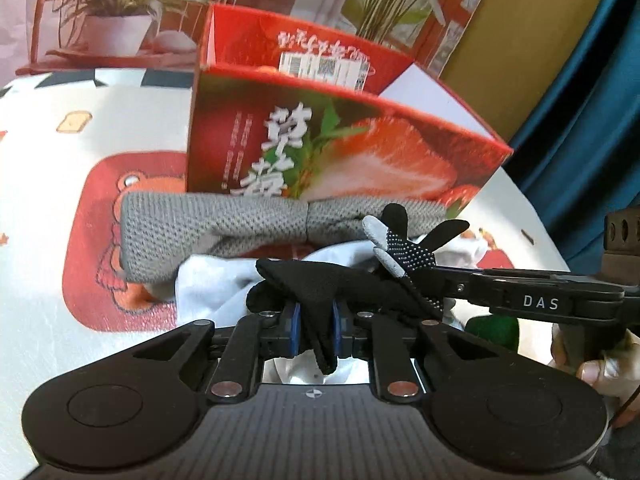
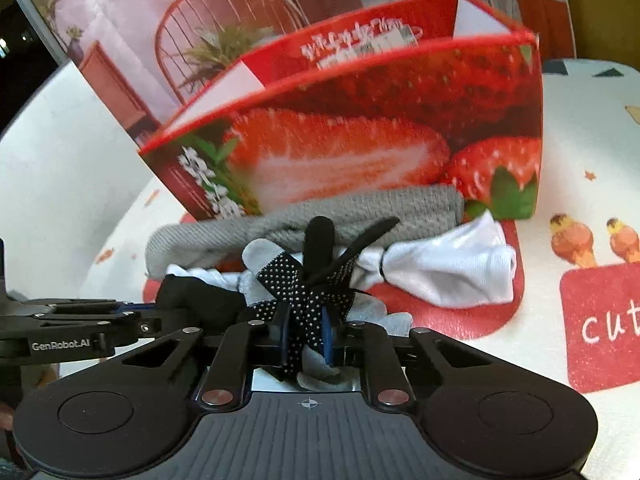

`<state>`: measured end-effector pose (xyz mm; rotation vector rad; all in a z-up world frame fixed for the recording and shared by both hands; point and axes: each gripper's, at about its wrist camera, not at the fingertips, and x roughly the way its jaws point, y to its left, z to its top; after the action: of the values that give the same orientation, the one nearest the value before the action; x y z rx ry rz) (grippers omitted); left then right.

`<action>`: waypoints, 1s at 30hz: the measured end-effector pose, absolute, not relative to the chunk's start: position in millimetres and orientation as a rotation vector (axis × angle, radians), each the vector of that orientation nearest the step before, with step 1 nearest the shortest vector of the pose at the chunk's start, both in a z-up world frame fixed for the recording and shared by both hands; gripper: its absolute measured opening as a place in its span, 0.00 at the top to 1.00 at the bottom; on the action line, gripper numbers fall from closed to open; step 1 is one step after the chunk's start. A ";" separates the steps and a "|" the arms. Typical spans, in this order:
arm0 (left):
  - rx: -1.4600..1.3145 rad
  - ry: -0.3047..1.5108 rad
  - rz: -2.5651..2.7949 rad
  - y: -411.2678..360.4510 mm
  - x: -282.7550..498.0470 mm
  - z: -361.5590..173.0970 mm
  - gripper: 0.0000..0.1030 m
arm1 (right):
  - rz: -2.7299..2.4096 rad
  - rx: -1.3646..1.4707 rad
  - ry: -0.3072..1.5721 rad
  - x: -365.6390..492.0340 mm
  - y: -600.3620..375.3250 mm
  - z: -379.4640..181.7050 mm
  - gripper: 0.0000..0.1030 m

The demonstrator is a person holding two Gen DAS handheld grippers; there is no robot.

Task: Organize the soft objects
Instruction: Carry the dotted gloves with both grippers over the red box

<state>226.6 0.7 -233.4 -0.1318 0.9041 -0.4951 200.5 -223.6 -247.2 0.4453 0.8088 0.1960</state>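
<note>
A black glove with grey fingertips and white grip dots point(image 1: 404, 252) is held between both grippers, above the table. My left gripper point(image 1: 316, 332) is shut on its black cuff end. My right gripper point(image 2: 306, 336) is shut on its dotted finger end point(image 2: 304, 292). Behind it lie a grey knitted cloth point(image 1: 192, 232) point(image 2: 360, 212) and a white cloth point(image 2: 448, 268) point(image 1: 212, 284). An open red strawberry box point(image 1: 328, 140) point(image 2: 360, 136) stands just beyond them.
The table has a white cloth with red cartoon prints point(image 1: 80, 240) point(image 2: 592, 320). A printed backdrop of plants and a chair point(image 2: 224, 40) stands behind the box. A blue curtain point(image 1: 592, 80) hangs at the right in the left wrist view.
</note>
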 end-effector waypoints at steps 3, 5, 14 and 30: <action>-0.119 0.867 -0.497 0.3 225.9 -222.2 0.84 | 0.204 0.433 0.776 198.5 -225.1 -235.6 0.86; -0.113 0.838 -0.503 0.0 225.7 -212.3 0.84 | 0.207 0.429 0.752 196.8 -226.0 -227.8 0.86; -0.086 0.741 -0.526 -15.6 228.6 -177.1 0.84 | 0.199 0.415 0.639 195.0 -236.6 -187.5 0.86; -0.054 0.659 -0.571 -35.1 251.5 -138.0 0.84 | 0.157 0.404 0.539 206.4 -262.4 -143.1 0.86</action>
<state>251.5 -35.1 -138.0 -0.0536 0.6589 -0.5713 206.4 -262.4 -143.1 0.4044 0.5388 0.1571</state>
